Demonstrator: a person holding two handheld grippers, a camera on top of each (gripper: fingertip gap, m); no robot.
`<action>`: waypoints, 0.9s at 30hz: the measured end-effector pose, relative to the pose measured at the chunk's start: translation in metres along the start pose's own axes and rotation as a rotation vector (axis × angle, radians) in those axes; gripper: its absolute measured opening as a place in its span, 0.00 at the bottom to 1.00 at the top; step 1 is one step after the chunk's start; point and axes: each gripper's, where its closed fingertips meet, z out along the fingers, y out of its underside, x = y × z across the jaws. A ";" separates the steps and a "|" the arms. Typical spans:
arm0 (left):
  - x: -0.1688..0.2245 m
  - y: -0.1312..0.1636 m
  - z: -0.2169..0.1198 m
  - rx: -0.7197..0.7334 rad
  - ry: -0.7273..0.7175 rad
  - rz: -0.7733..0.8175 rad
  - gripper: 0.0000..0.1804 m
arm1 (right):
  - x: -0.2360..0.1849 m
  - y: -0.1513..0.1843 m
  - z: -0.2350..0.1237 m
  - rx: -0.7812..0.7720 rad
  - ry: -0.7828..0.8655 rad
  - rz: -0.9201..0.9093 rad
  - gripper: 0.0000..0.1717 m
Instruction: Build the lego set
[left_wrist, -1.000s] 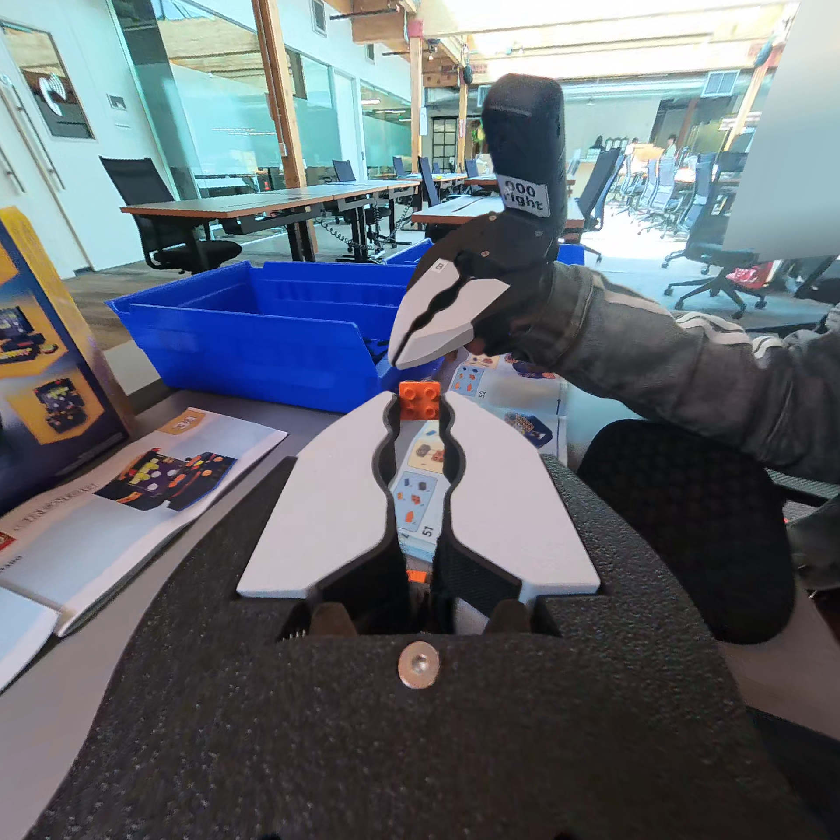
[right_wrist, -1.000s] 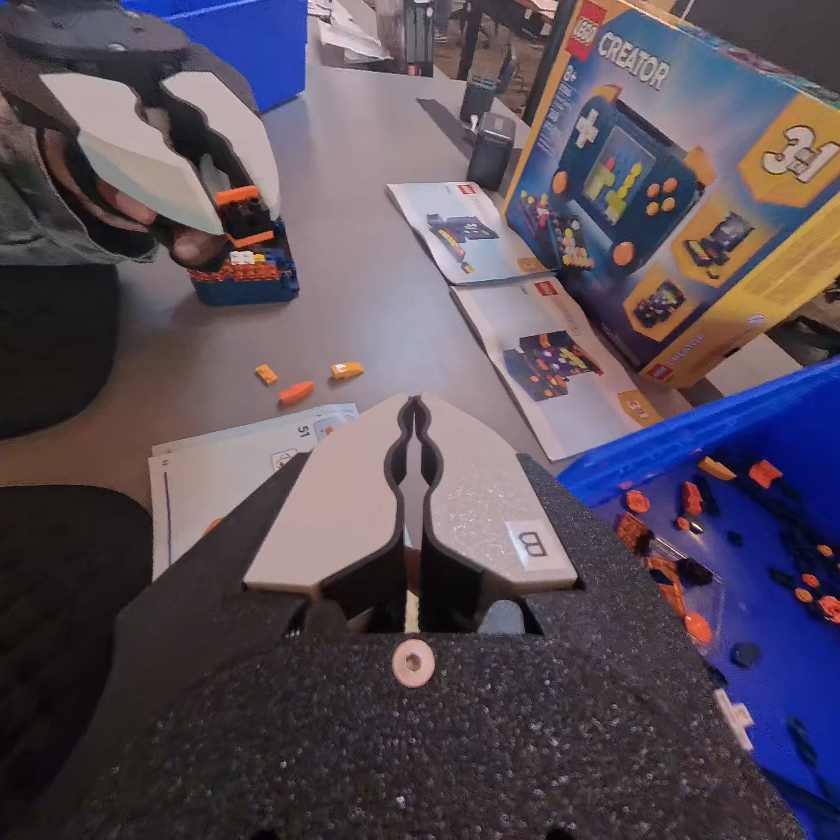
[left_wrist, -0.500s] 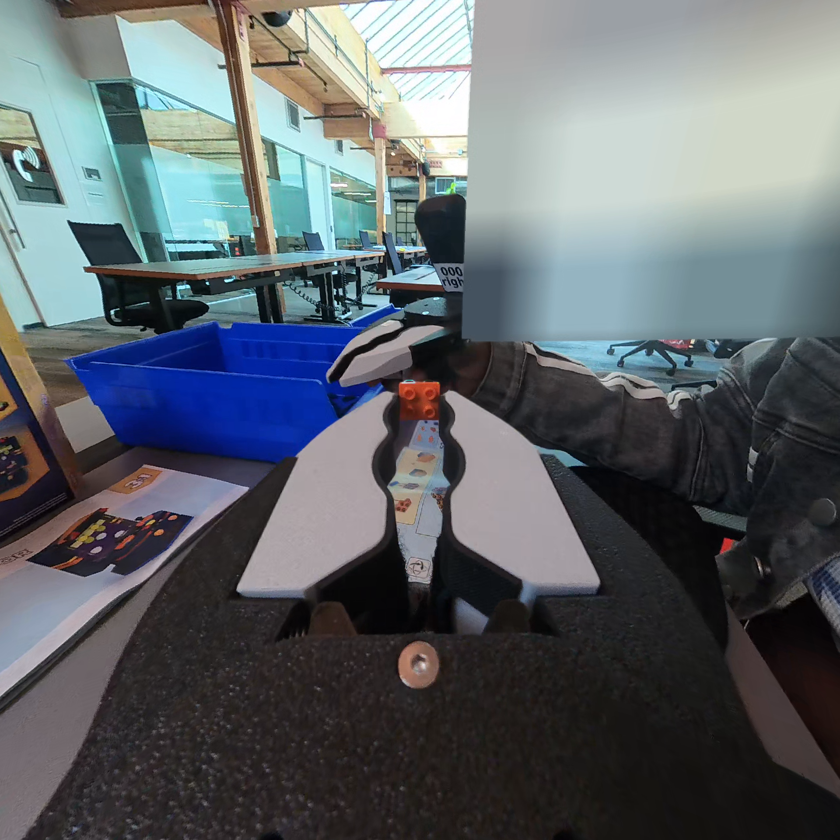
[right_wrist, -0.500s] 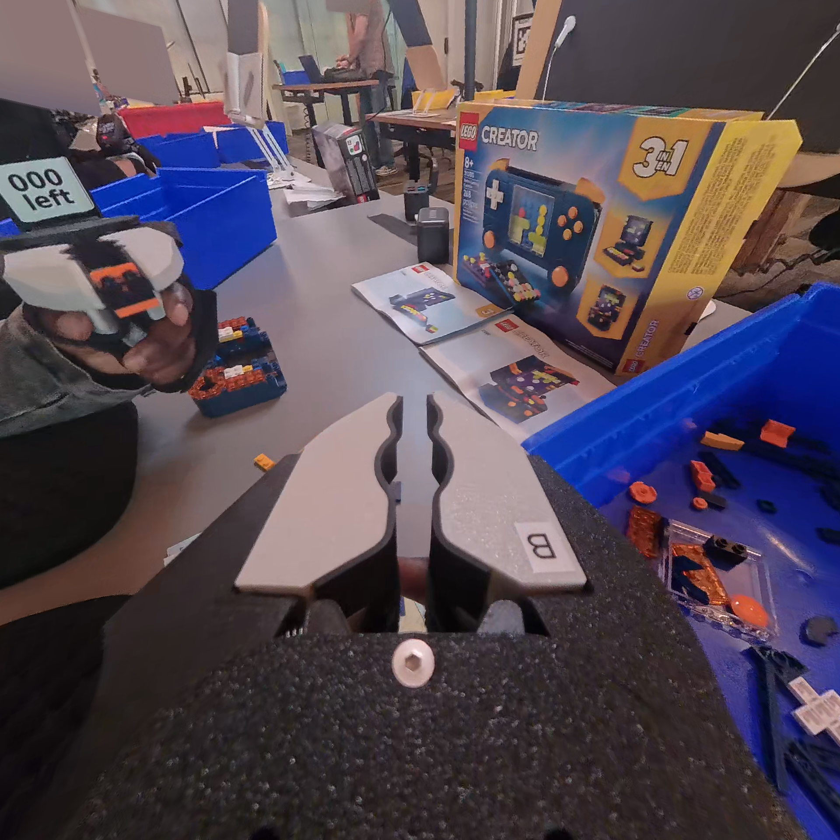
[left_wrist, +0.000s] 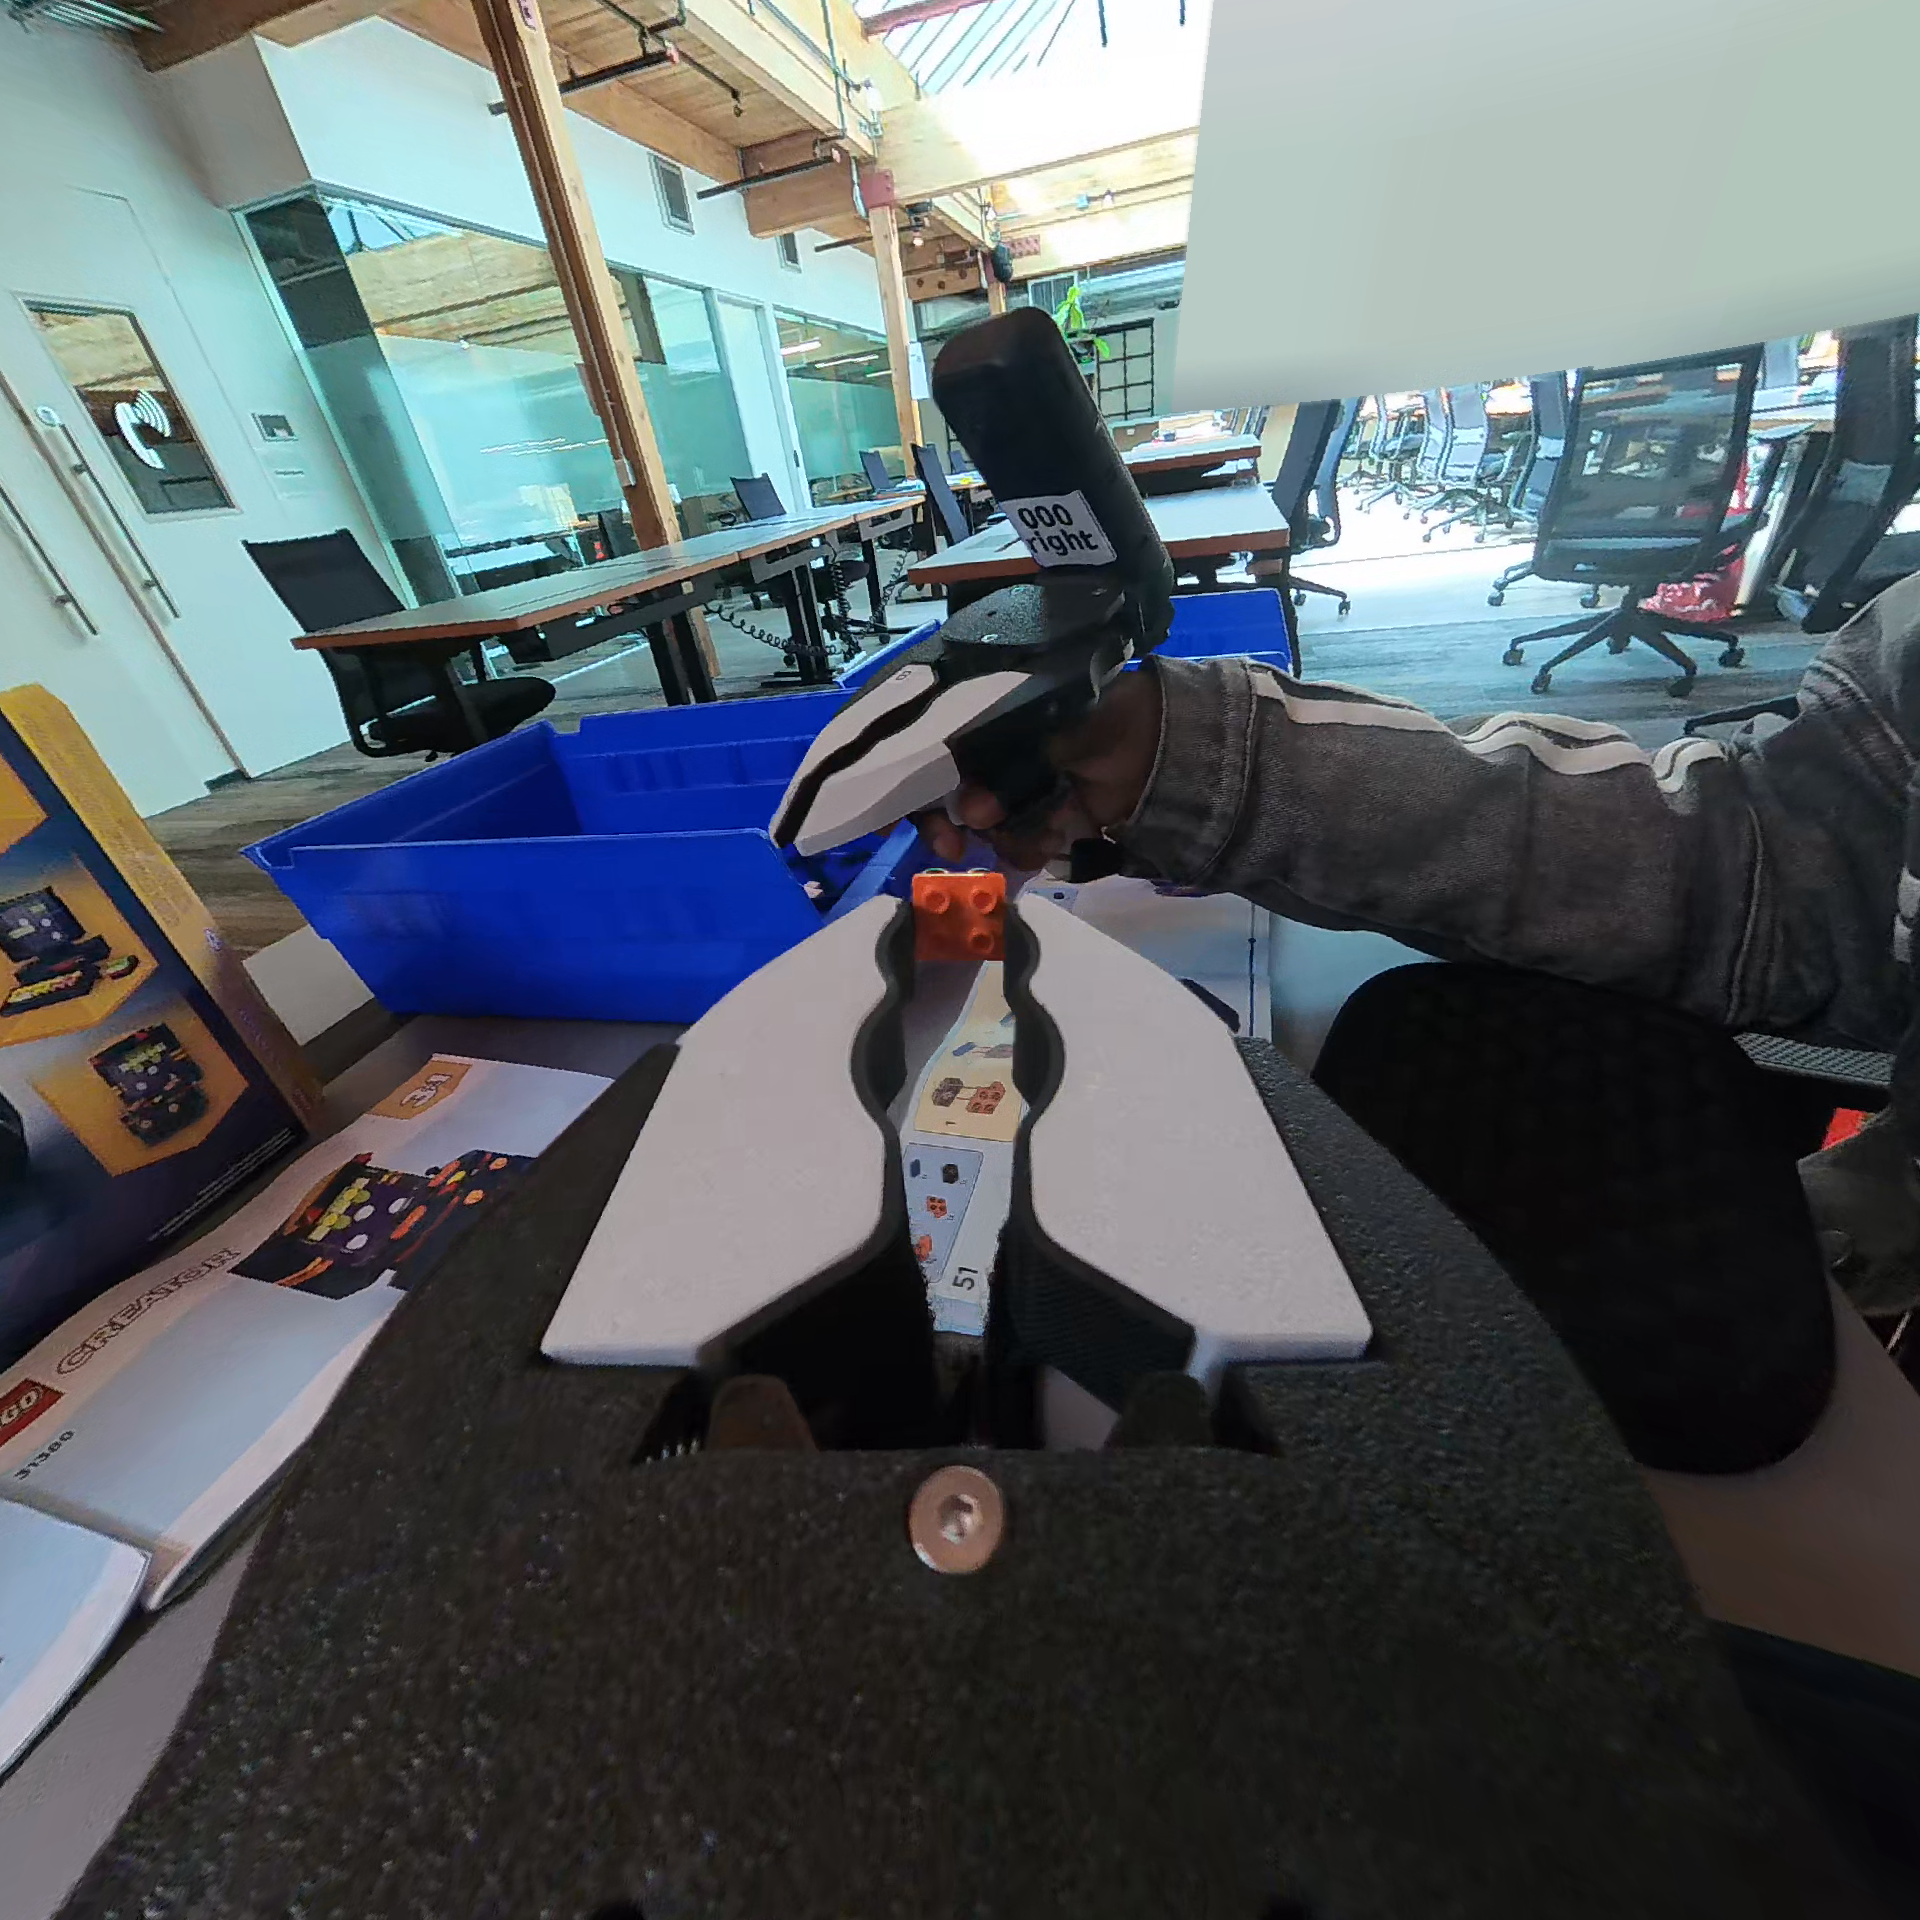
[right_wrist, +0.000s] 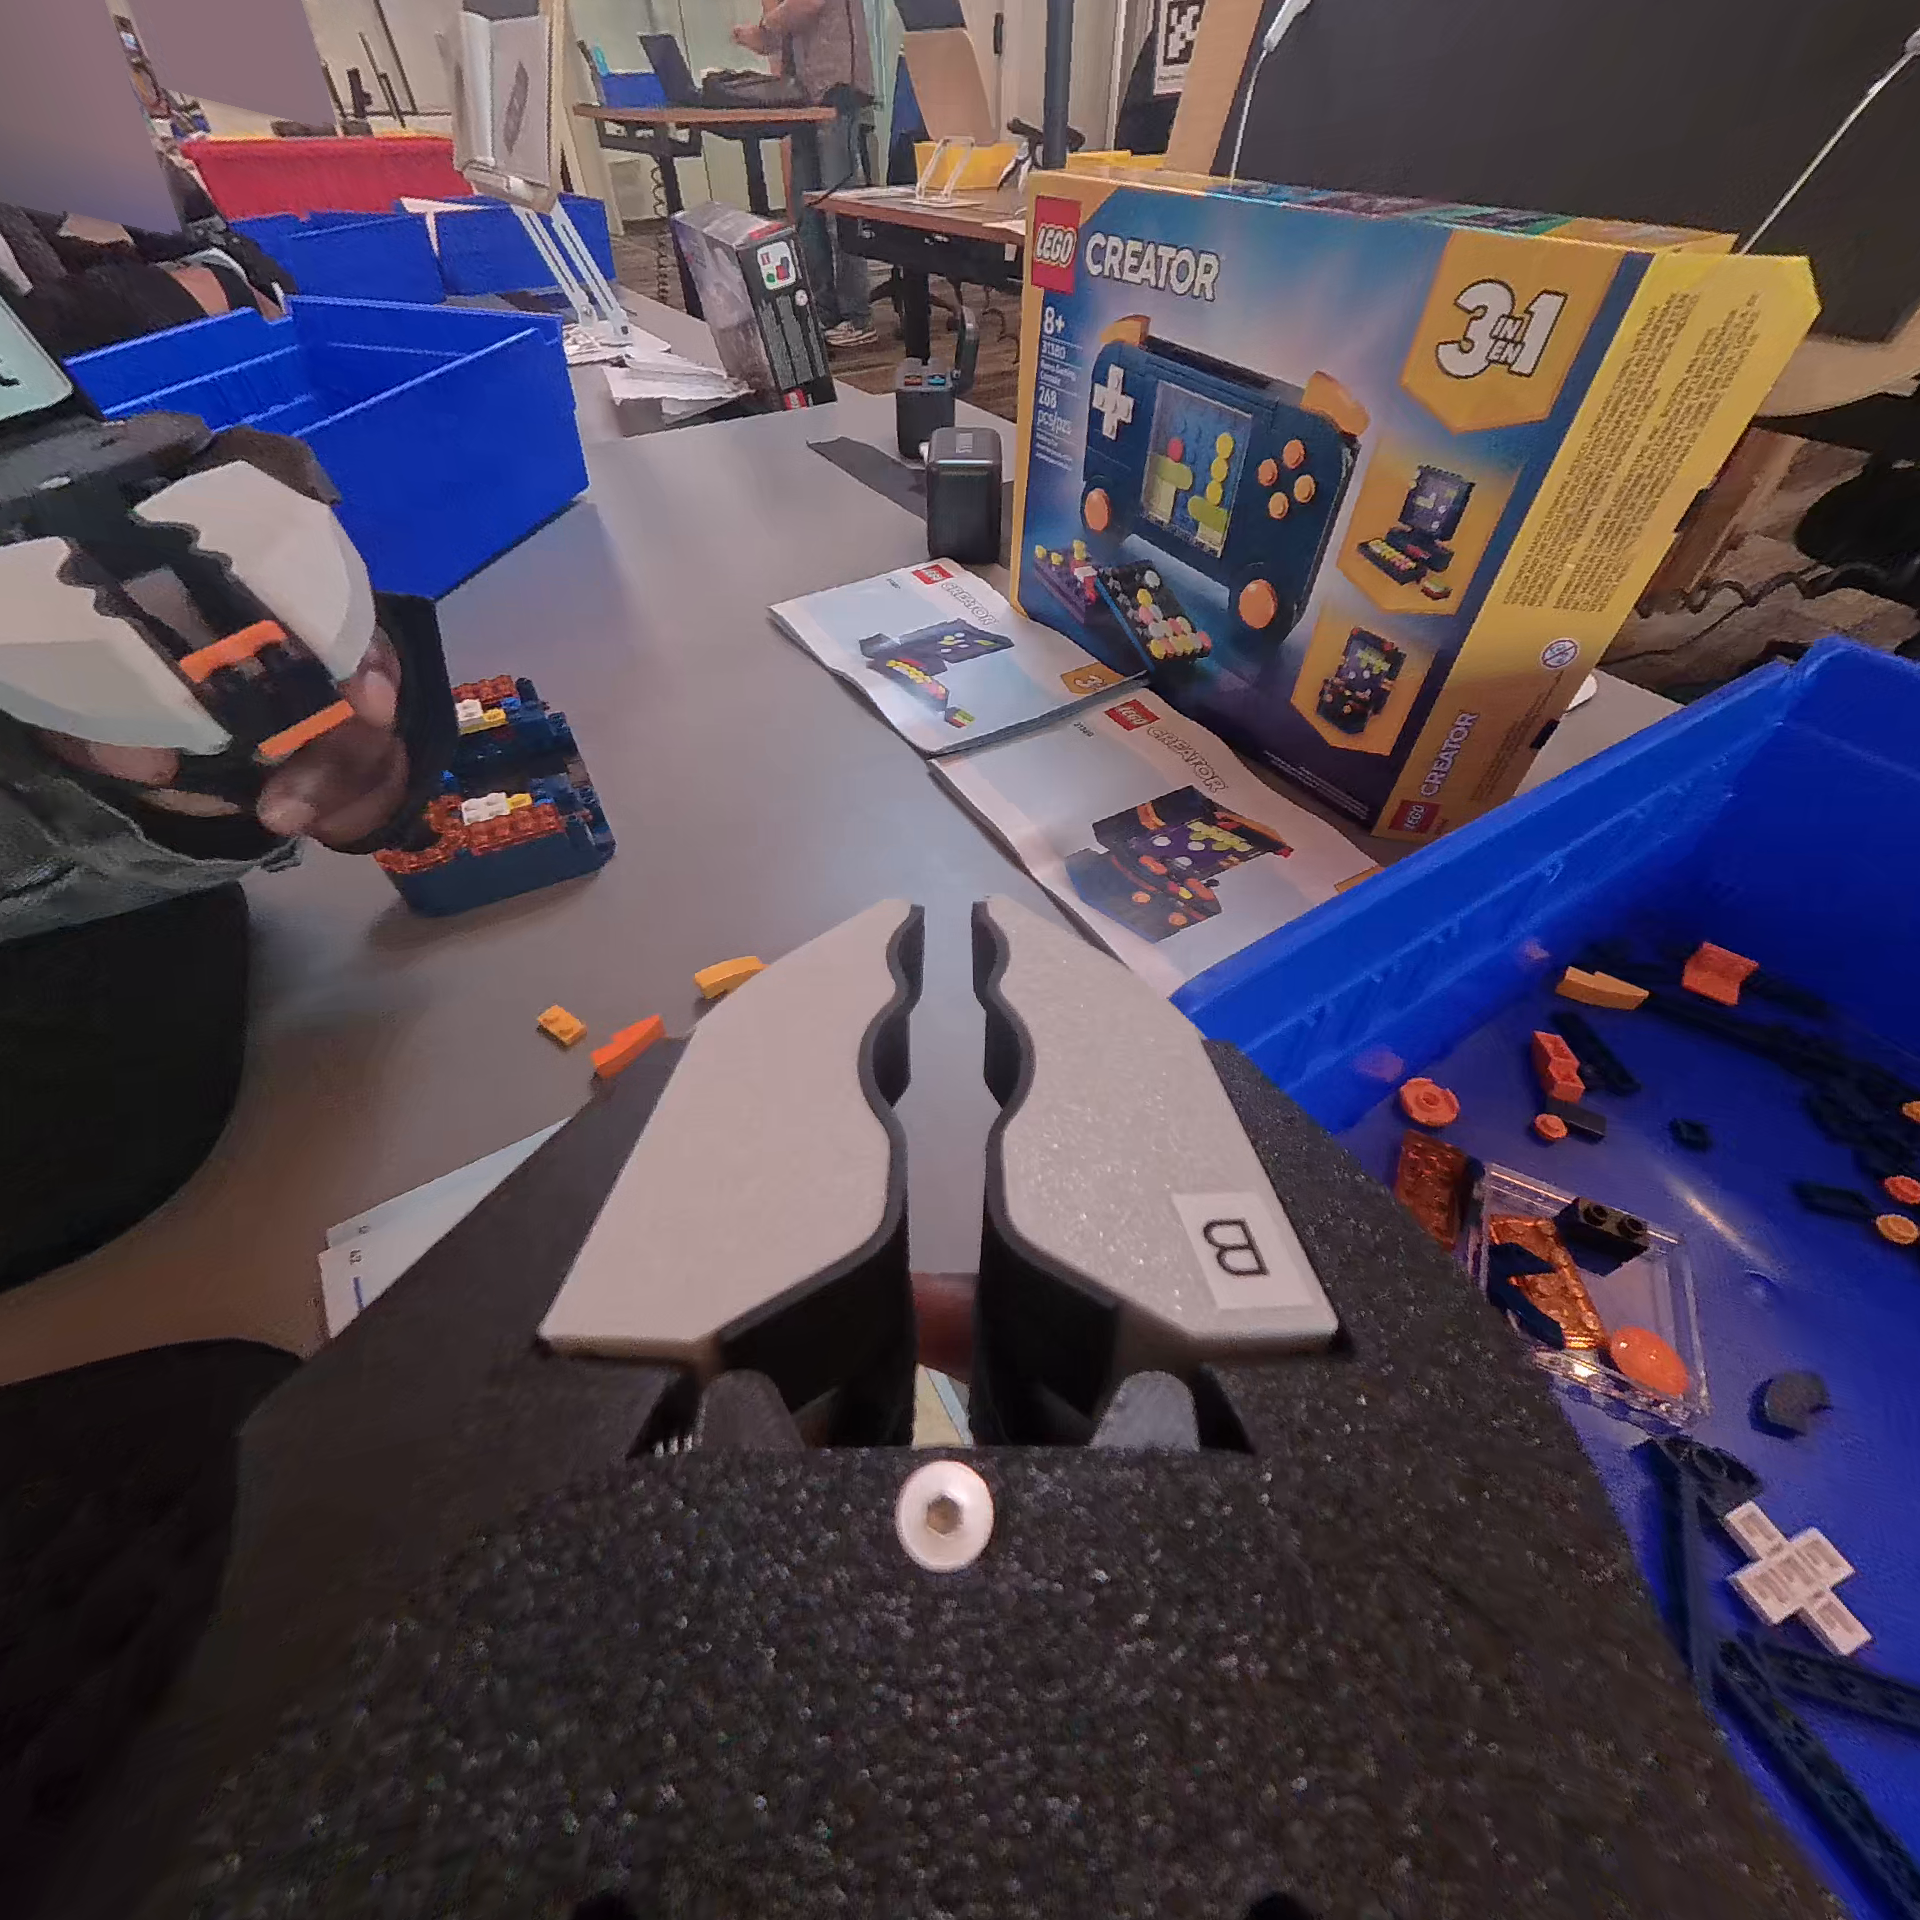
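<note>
Grey tabletop (right_wrist: 748, 727) fills the scene, set in an open office with rows of desks and black chairs behind. On it a boxed brick set (right_wrist: 1351, 499) stands upright at the far side, with two booklets (right_wrist: 1039, 727) lying flat just in front of it, and a third sheet of instructions (left_wrist: 966, 1122) lying under the left gripper. A part-built model (right_wrist: 499, 800) of dark blue, orange, white and yellow bricks sits on the table near the left gripper (left_wrist: 958, 930). That gripper is raised above the table, its two pads pressed on either side of an orange brick (left_wrist: 958, 914), studs facing the camera; seen from the right wrist view, the piece in its tips shows orange and black layers. A hand (right_wrist: 312, 769) grips the left tool from below. Three small orange and yellow bits (right_wrist: 623, 1023) lie loose on the table, between the model and the right gripper (right_wrist: 945, 920). The right gripper has a narrow slot between its fingers with only bare table seen through it, so nothing is in its grasp. It hangs beside the near rim of a blue bin (right_wrist: 1507, 914) that holds scattered orange, dark blue and black parts and a small clear tray. In the left wrist view the right gripper hovers just above and beyond the orange brick, apart from it, with a grey denim sleeve (left_wrist: 1455, 831) behind.
</note>
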 end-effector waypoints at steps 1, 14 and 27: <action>-0.002 -0.001 -0.001 0.008 -0.013 0.002 0.08 | 0.002 -0.001 -0.001 0.006 0.010 -0.002 0.05; -0.017 0.000 -0.005 0.026 -0.109 0.038 0.08 | 0.009 0.001 -0.003 -0.005 0.047 -0.001 0.02; -0.014 0.006 -0.002 -0.010 -0.086 0.039 0.08 | 0.012 0.008 -0.003 -0.039 0.048 0.010 0.00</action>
